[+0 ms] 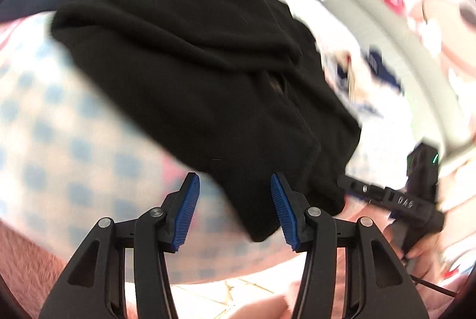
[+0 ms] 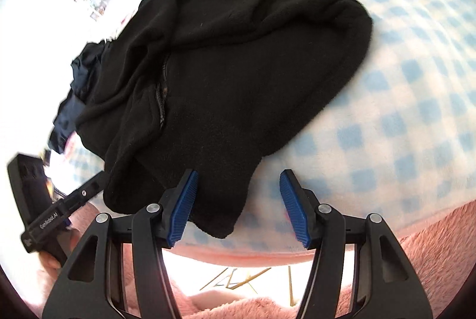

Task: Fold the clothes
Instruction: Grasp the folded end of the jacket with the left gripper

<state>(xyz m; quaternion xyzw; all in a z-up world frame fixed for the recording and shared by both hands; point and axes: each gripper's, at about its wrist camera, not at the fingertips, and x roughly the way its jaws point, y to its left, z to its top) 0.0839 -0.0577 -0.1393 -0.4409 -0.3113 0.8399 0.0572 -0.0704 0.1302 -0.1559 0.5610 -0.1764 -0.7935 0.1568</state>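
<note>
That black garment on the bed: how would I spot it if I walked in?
Find the bed with the blue-and-white checked blanket. Near its front edge lies a bulky black fleece garment, crumpled, with a zip running down it. A thinner, shinier dark navy cloth peeks out beside it; the fleece is matte and fuzzy.

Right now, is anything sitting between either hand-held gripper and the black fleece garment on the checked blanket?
Nothing visible. The black fleece garment lies bare on the blue-and-white checked blanket, its near hem between the open pads of the right hand-held gripper and the left hand-held gripper.
</note>
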